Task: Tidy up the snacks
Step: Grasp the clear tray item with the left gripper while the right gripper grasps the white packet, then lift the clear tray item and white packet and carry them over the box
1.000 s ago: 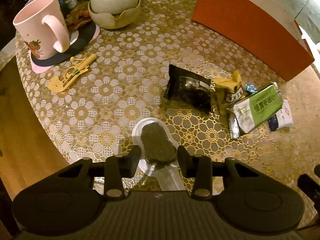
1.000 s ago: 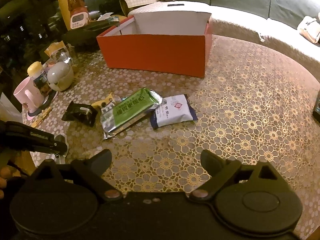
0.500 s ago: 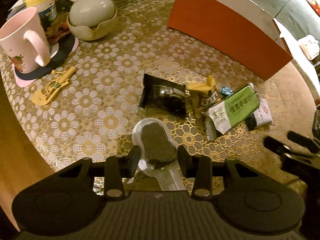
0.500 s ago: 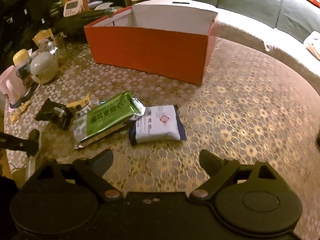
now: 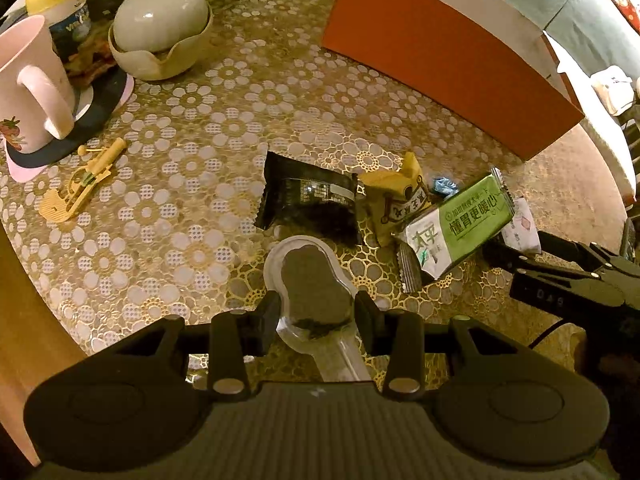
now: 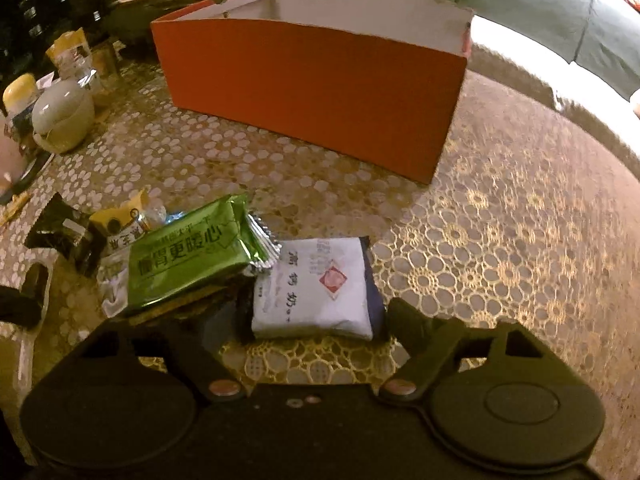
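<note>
My left gripper [image 5: 316,312] is shut on a clear-wrapped dark snack [image 5: 312,280], held just above the table's near edge. A black packet [image 5: 308,200], a yellow packet [image 5: 396,204], a green packet [image 6: 188,256] and a white packet [image 6: 316,288] lie in a row on the lace tablecloth. My right gripper [image 6: 310,312] straddles the white packet with its jaws closing. The pads stand just off the packet's sides. It enters the left wrist view low at the right, as the right gripper [image 5: 520,244]. The orange box [image 6: 312,92] stands open behind the snacks.
A pink mug [image 5: 28,88] on a coaster, a lidded bowl [image 5: 160,36], a yellow-capped bottle [image 5: 60,0] and a yellow toy [image 5: 80,184] crowd the table's left side. The table edge curves close on the left. A sofa [image 6: 540,8] lies beyond the box.
My right gripper has come forward and down over the white packet, with its jaws narrower, and now shows in the left wrist view. The left gripper keeps its snack in about the same place.
</note>
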A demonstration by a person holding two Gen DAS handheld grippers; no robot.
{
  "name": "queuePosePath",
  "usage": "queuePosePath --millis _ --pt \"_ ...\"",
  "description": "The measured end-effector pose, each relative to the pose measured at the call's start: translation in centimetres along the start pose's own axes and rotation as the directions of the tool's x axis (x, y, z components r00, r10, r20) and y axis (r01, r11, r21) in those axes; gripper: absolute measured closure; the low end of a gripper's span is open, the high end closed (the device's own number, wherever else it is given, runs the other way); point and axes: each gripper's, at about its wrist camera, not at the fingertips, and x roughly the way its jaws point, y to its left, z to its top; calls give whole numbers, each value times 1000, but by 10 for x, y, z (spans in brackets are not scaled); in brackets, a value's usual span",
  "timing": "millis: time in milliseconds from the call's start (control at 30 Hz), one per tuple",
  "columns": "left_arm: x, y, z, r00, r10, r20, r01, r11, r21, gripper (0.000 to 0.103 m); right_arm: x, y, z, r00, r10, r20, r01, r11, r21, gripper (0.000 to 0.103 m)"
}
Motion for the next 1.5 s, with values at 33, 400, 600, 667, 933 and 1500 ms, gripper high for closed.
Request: queuePosePath --millis 33,400,600,667,933,1500 --pt "1 0 0 1000 0 -1 0 1000 1 63 -1 1 -1 1000 0 5 0 1000 -8 25" --pt "-6 -5 -2 1000 5 11 -5 1000 16 63 -10 -3 -5 999 -7 32 6 1000 10 46" --pt "-15 -12 -5 1000 -4 26 3 1000 26 63 -27 -11 -14 999 -12 40 9 998 58 46" --pt "-20 -15 -6 999 -7 35 6 999 32 63 -34 -13 -16 999 -10 48 7 997 71 47" --pt "-46 -32 -8 995 -19 96 12 997 74 63 -75 -18 -17 993 5 117 -17 995 101 47" --pt "-109 -77 23 962 -61 267 12 983 184 63 -155 -16 20 965 -4 263 -1 1000 19 47"
